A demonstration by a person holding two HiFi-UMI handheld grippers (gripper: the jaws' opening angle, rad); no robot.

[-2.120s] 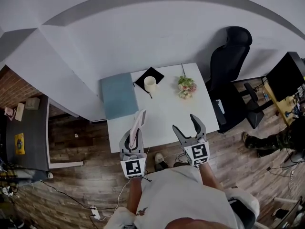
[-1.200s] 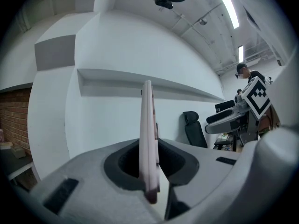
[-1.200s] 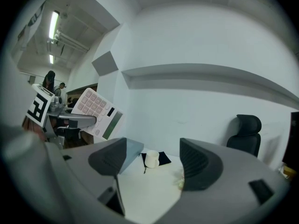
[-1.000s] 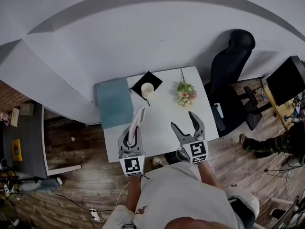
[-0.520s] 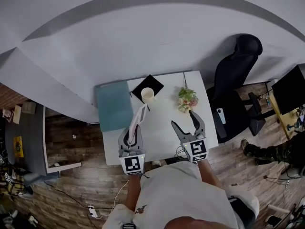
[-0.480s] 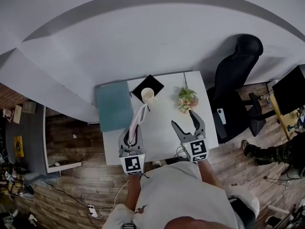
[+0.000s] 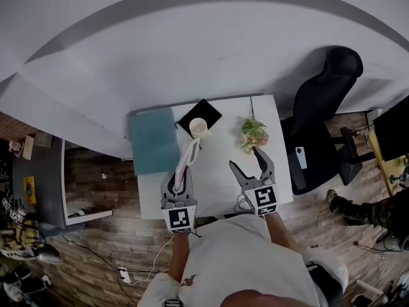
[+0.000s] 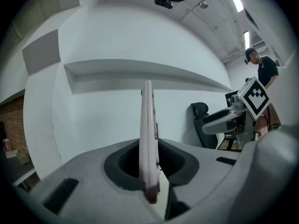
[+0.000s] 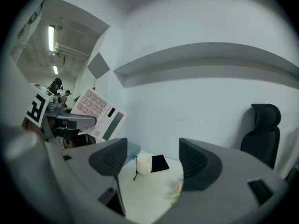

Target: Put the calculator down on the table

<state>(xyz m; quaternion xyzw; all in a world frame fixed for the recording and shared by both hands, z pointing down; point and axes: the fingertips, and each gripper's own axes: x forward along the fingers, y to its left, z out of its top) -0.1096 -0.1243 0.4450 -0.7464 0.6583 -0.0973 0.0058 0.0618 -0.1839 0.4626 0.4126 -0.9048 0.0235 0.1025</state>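
A pink calculator stands on edge in my left gripper, above the near left part of the white table. In the left gripper view the calculator is a thin slab clamped between the shut jaws. The right gripper view shows its keypad face off to the left, held in the air. My right gripper hovers over the table's near right part, open and empty, its jaws wide apart.
On the table are a teal book at the left, a cream cup on a black cloth at the back, and a small bunch of flowers at the right. A black office chair stands to the right.
Both grippers have moved forward over the table. The left keeps its hold on the calculator and the right stays open.
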